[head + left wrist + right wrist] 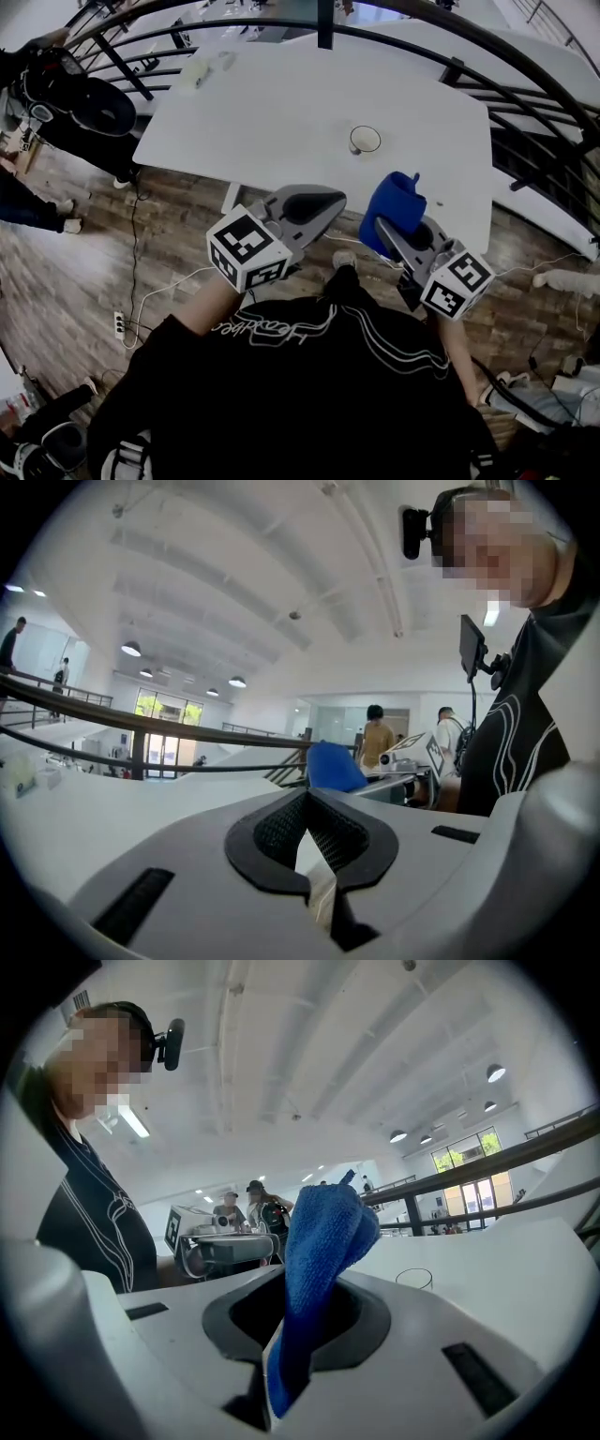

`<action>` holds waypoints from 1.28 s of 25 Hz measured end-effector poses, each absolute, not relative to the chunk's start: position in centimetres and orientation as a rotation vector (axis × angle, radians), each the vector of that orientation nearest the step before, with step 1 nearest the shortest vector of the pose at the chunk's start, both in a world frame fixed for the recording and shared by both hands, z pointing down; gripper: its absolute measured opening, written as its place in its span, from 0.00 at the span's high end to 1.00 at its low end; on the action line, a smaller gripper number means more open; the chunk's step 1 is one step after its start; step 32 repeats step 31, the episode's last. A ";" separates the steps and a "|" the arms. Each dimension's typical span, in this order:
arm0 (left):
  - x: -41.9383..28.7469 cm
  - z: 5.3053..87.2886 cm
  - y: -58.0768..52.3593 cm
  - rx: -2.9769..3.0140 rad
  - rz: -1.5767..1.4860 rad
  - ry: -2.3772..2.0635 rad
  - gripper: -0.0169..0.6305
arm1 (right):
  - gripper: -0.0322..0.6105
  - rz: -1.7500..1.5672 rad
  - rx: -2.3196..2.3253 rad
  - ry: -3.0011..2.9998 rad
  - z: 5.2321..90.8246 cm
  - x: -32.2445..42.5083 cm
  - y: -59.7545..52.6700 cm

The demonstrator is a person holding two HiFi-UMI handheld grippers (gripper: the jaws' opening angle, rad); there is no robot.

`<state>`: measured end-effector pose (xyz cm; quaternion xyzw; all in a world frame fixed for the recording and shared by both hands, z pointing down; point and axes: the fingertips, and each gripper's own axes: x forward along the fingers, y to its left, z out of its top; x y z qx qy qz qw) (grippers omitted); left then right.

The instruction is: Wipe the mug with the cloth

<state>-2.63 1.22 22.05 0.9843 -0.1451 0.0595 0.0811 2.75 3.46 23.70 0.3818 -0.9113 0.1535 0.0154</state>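
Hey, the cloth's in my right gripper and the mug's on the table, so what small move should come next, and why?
Probably open the left gripper and lower it toward the mug: its jaws are shut on nothing, the right gripper pinches the cloth, and the mug stands alone on the table, away from both grippers.

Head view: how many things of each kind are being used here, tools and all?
cloth: 1, blue
mug: 1, clear, on the white table
grippers: 2, the left gripper with fingers shut and empty, the right gripper shut on the cloth
total: 4
The pale bits at the table's far corner are too blurred to count.
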 end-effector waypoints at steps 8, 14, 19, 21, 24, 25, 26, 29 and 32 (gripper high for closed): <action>-2.3 21.9 2.7 2.919 0.146 -0.376 0.96 | 0.87 0.459 1.197 -2.822 23.5 2.2 5.1; -2.3 21.7 2.9 2.915 0.136 -0.356 0.96 | 0.87 0.477 1.214 -2.819 23.5 2.2 5.2; -2.2 21.4 2.8 2.913 0.129 -0.353 0.96 | 0.87 0.494 1.219 -2.825 23.3 2.3 4.8; -2.1 21.3 2.8 2.915 0.131 -0.350 0.96 | 0.87 0.494 1.209 -2.833 23.2 2.3 4.6; -1.8 21.3 2.7 2.912 0.140 -0.344 0.96 | 0.87 0.491 1.196 -2.845 22.8 2.3 4.2; -1.8 21.3 2.8 2.911 0.140 -0.344 0.96 | 0.87 0.488 1.192 -2.847 22.7 2.3 4.2; -1.9 21.3 2.8 2.912 0.140 -0.347 0.96 | 0.87 0.484 1.189 -2.848 22.7 2.2 4.2; -2.2 21.3 2.9 2.912 0.137 -0.360 0.96 | 0.87 0.474 1.186 -2.853 22.6 2.1 4.3; -2.4 21.4 2.9 2.907 0.133 -0.365 0.96 | 0.87 0.471 1.186 -2.858 22.5 2.1 4.4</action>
